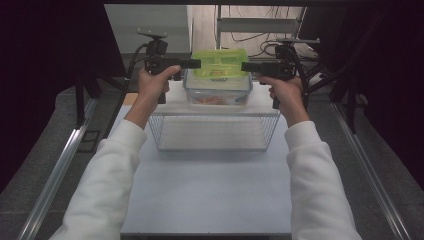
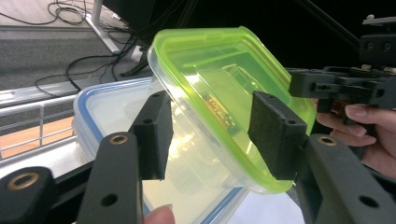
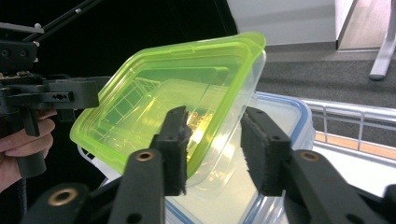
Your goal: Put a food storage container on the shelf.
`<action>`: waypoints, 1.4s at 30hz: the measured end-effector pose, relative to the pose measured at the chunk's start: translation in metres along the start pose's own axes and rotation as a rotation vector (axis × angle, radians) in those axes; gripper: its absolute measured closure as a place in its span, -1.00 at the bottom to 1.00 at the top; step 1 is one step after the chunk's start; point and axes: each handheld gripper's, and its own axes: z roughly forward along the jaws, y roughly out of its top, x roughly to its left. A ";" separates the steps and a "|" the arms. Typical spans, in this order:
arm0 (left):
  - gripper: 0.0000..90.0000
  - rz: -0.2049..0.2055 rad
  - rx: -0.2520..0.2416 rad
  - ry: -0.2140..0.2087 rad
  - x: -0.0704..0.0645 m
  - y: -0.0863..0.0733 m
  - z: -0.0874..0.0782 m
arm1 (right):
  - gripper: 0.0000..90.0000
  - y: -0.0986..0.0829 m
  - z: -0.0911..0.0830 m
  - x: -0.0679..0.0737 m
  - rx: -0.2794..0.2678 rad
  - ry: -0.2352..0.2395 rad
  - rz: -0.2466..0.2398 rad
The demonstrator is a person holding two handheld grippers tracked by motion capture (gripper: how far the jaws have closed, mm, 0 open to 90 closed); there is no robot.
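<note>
Green-lidded clear plastic box (image 1: pixel 220 67) between tongs

A white table (image 1: pixel 210 195) stands on grey carpet (image 1: pixel 40 165). Black curtains (image 1: pixel 45 45) hang left and right. At the far end, cables (image 1: pixel 260 30) trail over pale floor.

The green-lidded box (image 1: pixel 220 64) hides its contents behind glare. At six o'clock the table (image 1: pixel 210 200) is cut off, and the blue-rimmed container (image 2: pixel 116 116) runs past the frame edge.
</note>
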 end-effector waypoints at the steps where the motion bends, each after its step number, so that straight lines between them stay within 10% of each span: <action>1: 0.02 0.006 0.002 -0.001 0.000 0.000 0.000 | 0.32 -0.001 0.000 0.000 0.004 0.007 0.004; 8: -0.35 0.026 -0.046 0.023 -0.005 0.001 -0.008 | 0.03 -0.002 -0.002 0.001 -0.015 0.003 0.003; 42: -0.39 0.104 -0.026 0.013 -0.021 -0.009 -0.034 | -0.34 -0.003 -0.024 0.003 -0.020 0.058 0.040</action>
